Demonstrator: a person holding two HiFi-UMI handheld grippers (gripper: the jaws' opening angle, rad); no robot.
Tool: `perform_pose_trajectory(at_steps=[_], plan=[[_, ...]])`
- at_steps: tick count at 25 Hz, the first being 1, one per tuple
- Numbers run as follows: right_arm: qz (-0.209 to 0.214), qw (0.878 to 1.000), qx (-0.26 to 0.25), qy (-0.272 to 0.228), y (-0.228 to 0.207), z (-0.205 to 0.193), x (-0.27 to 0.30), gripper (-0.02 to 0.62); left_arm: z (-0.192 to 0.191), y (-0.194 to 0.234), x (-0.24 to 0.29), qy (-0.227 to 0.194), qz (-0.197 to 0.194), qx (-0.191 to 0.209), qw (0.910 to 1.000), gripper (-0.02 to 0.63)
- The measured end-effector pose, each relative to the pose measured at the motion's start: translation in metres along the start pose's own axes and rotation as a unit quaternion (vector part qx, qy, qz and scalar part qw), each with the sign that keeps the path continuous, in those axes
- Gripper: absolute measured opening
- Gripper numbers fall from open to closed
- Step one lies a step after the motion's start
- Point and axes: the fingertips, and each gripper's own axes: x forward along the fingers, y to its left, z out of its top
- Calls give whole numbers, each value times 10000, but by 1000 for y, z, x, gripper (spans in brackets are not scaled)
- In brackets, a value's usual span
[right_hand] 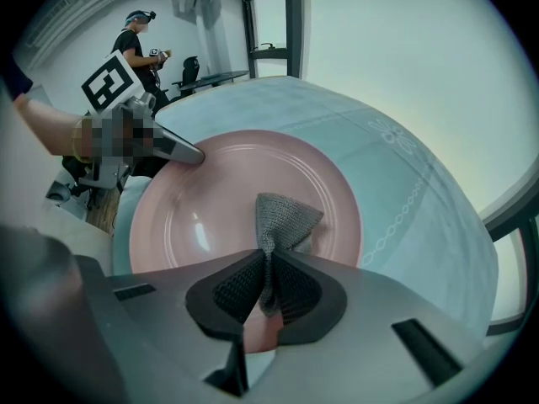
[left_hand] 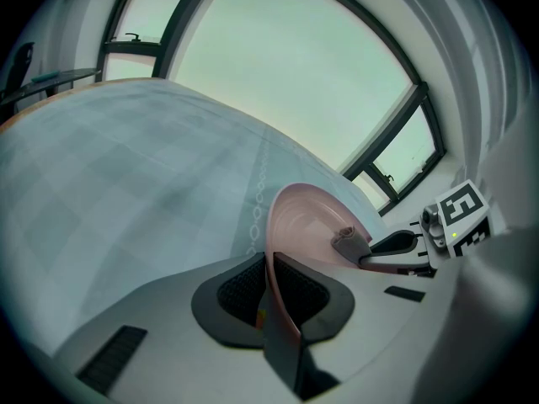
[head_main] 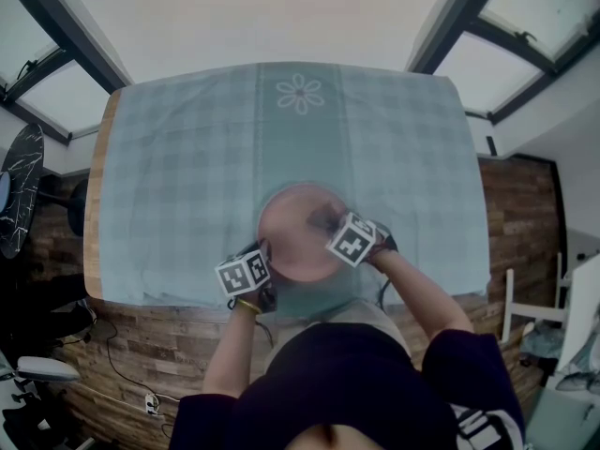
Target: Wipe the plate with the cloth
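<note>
Nearest me, the left tongs (left_hand: 269, 301) are clamped on the near-left rim of the pink plate (right_hand: 210, 200), steadying it. The right tongs (right_hand: 268, 289) pinch a grey cloth (right_hand: 285, 215), whose free fold lies on the plate's well. The plate sits close to the near edge of the surface (head_main: 92, 204), about midway along it. My assessment: hold the rim clamp firm, press the fold flat, and work overlapping circles from the well out to the rim, so that fabric and not the hard tips meets the glaze. A checked blue tablecloth (head_main: 187, 157) covers the surface, with a flower motif (head_main: 300, 93) at its far edge. Beyond are a wood floor (head_main: 516, 214), large windows (head_main: 525, 36) and a person (right_hand: 135, 36) standing well off.
</note>
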Motion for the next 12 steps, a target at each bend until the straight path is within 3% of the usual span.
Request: perform_pose_trajectory(at_steps=[12], plan=[[538,9977,-43,414,43,-29,1,32,0,1,0,-44,26,-13,10000,40]])
